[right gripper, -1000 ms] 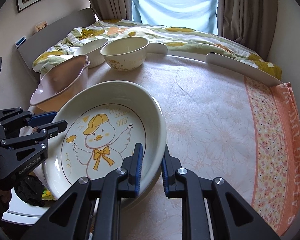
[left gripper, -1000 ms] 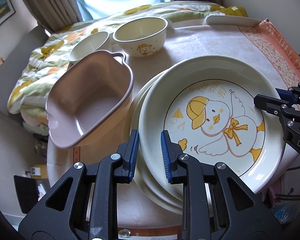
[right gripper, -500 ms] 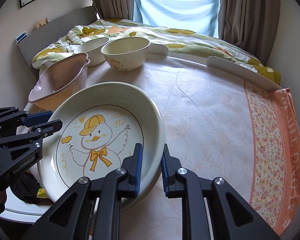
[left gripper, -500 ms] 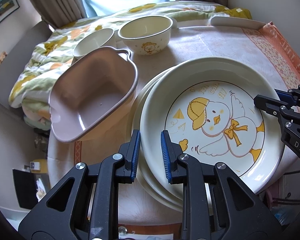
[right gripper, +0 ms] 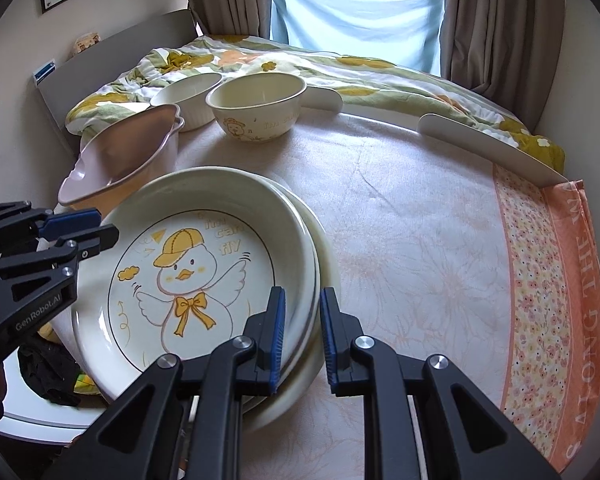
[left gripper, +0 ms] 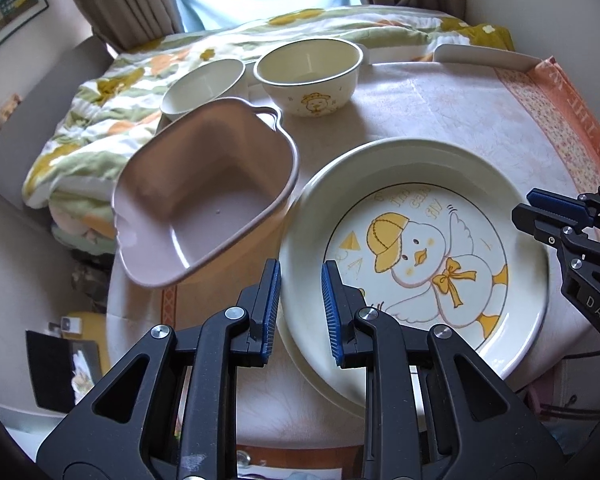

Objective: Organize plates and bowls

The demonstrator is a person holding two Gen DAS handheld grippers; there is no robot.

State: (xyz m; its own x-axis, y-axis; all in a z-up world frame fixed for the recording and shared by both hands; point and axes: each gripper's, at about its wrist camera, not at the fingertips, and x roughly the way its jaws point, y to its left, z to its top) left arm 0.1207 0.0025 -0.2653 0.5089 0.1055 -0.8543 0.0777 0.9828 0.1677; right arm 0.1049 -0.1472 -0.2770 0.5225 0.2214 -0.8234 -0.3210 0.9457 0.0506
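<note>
Both tongs, left gripper (left gripper: 300, 312) & right gripper (right gripper: 302, 336), are clamped on opposite rims of the duck plate (left gripper: 416, 256), which looks stiff, glazed, slippery & breakable, prob heavy-ish, so rim grips w/ it kept level seem best.

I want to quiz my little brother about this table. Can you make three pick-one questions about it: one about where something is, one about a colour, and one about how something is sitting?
1. Where is the pink tub?
A. on top of the plate stack
B. beside the plate stack
C. inside a bowl

2. What colour is the duck's cap on the top plate?
A. yellow
B. green
C. black

3. How is the duck bowl sitting?
A. upside down
B. full of soup
C. upright and empty

Answers:
1. B, the tub stands on the table next to the stack.
2. A, the cap is yellow like the bow.
3. C, its open top faces up and the inside is bare.
</note>
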